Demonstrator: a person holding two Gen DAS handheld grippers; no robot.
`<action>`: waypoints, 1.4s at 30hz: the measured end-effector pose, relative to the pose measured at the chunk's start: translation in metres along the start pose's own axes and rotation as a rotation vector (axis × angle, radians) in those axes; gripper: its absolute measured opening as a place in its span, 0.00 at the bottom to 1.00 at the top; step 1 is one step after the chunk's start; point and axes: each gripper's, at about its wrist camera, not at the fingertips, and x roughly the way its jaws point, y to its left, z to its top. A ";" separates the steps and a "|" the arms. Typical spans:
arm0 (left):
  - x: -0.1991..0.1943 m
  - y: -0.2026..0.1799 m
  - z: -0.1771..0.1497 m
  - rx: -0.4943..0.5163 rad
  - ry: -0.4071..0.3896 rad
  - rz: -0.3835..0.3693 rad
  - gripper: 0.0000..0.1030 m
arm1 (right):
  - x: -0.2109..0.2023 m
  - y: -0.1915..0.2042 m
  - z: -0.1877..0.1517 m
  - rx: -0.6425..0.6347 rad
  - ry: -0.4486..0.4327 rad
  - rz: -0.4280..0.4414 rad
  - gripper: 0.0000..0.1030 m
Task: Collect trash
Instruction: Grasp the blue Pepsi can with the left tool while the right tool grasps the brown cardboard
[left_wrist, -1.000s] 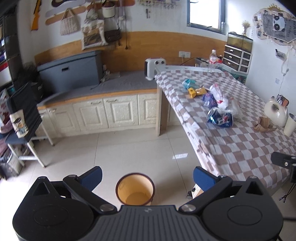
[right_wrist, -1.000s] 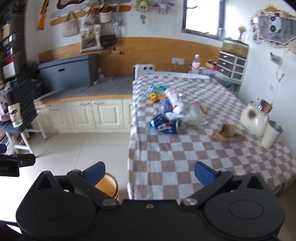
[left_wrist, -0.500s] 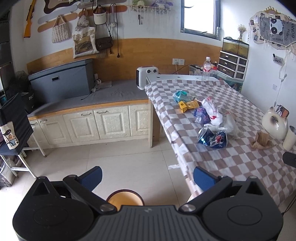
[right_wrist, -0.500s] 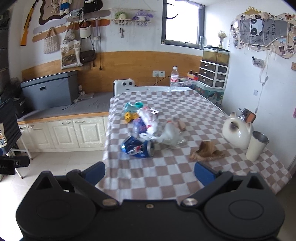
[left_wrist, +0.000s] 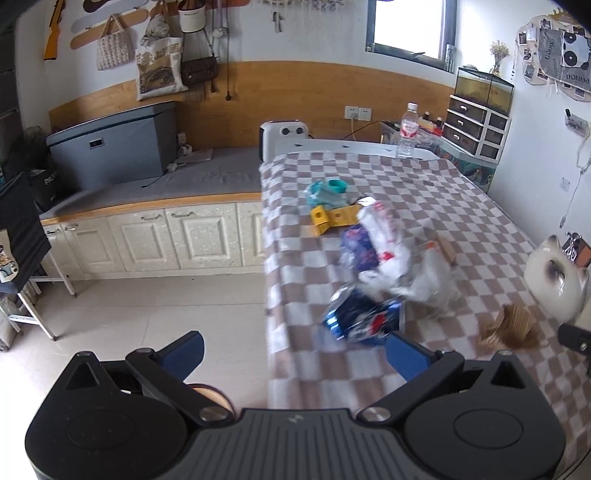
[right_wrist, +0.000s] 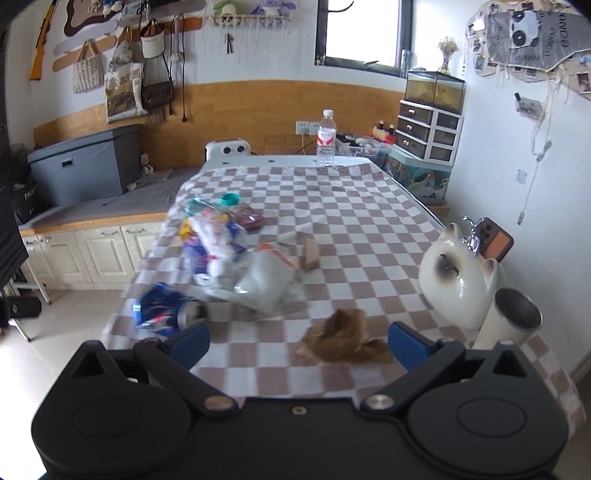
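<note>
Both wrist views face checkered table (left_wrist: 424, 192) (right_wrist: 332, 206); share trash pile (left_wrist: 373, 266) (right_wrist: 236, 266).

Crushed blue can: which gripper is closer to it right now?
Left. The crushed blue can lies just beyond the left gripper, by its right fingertip. The right gripper sits farther right, facing brown crumpled paper. Both jaws open.

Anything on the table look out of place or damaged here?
Yes. A crushed blue can lies on its side near the table's left edge, beside a heap of plastic bags and wrappers. A crumpled brown paper sits alone nearer the right gripper. Both grippers are open and empty.
</note>
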 end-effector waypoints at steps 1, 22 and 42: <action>0.006 -0.008 0.002 0.003 -0.002 -0.008 1.00 | 0.009 -0.009 0.002 -0.015 0.006 0.005 1.00; 0.111 -0.085 0.022 0.194 0.171 0.005 1.00 | 0.173 -0.046 -0.036 -0.810 0.224 0.268 1.00; 0.205 -0.087 0.054 0.417 0.407 -0.153 1.00 | 0.224 -0.048 0.011 -1.060 0.454 0.584 0.95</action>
